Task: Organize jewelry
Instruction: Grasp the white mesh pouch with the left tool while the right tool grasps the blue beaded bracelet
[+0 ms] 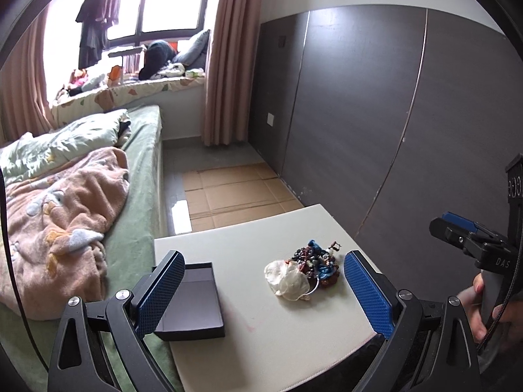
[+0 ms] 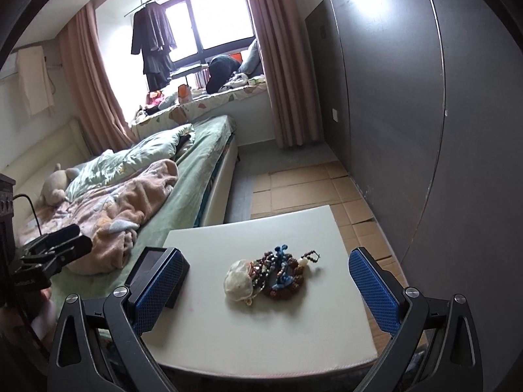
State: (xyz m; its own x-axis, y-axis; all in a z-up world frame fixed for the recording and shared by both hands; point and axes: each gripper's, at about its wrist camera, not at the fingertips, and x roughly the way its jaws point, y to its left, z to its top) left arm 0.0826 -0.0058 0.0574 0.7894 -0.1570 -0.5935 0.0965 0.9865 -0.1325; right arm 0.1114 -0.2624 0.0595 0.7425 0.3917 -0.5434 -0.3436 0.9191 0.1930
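A tangled pile of beaded bracelets and necklaces (image 1: pixel 315 261) with blue tassels lies on a white table (image 1: pixel 261 320), next to a crumpled cream pouch (image 1: pixel 287 280). A dark open box (image 1: pixel 193 297) sits at the table's left edge. My left gripper (image 1: pixel 261 294) is open and empty, hovering above the table's near side. In the right wrist view the jewelry pile (image 2: pixel 281 271), pouch (image 2: pixel 238 282) and box (image 2: pixel 153 272) show again on the table (image 2: pixel 261 336). My right gripper (image 2: pixel 268 290) is open and empty, above the near edge.
A bed (image 1: pixel 137 196) with a green sheet and pink blanket (image 1: pixel 62 228) stands left of the table. A dark wardrobe wall (image 1: pixel 392 114) runs along the right. Flattened cardboard (image 1: pixel 235 192) covers the floor beyond the table. The right gripper's body (image 1: pixel 474 245) shows at the right edge.
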